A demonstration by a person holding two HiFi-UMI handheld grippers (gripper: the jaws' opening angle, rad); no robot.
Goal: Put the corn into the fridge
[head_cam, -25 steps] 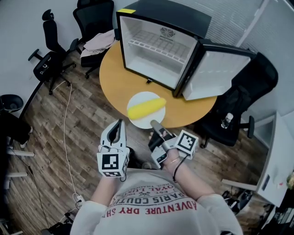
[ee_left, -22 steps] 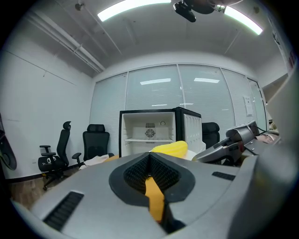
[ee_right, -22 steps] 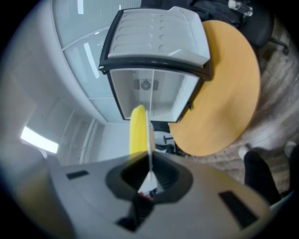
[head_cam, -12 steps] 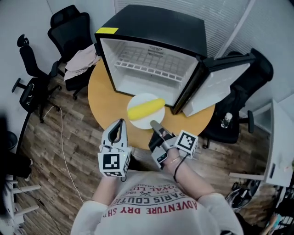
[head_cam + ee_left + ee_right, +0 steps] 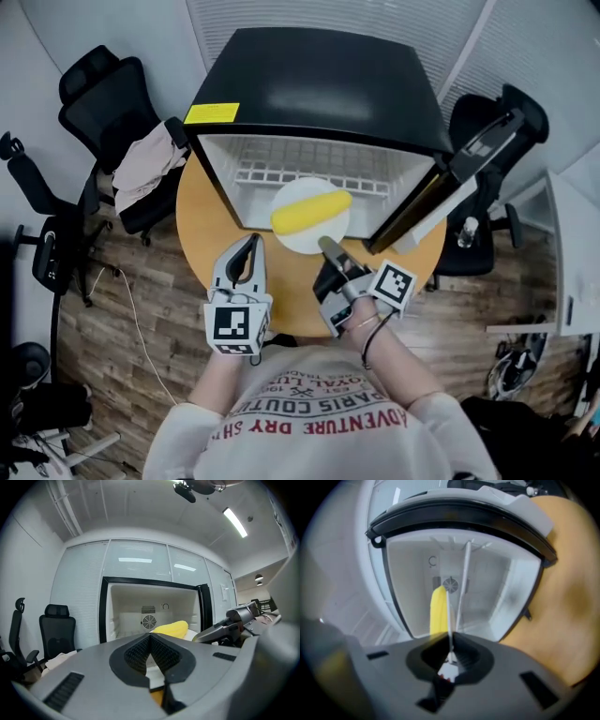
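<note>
my right claw (image 5: 330, 248) pinches only the plate (image 5: 292, 242) rim; the corn (image 5: 311, 213) could roll off at the fridge (image 5: 319, 84) mouth if i tilt. left claw (image 5: 247, 255) is closed, empty.

— What's around the fridge (image 5: 319, 84)?
— It stands on the table (image 5: 202, 234), with its door (image 5: 441, 192) swung out to its right and a chair (image 5: 98, 89) to its left.
— And the corn (image 5: 311, 213)?
— On the plate (image 5: 298, 242), just before the fridge's opening. The right gripper (image 5: 325, 246) grips the plate's near rim, and the left gripper (image 5: 251, 240) is before the fridge, further left.
</note>
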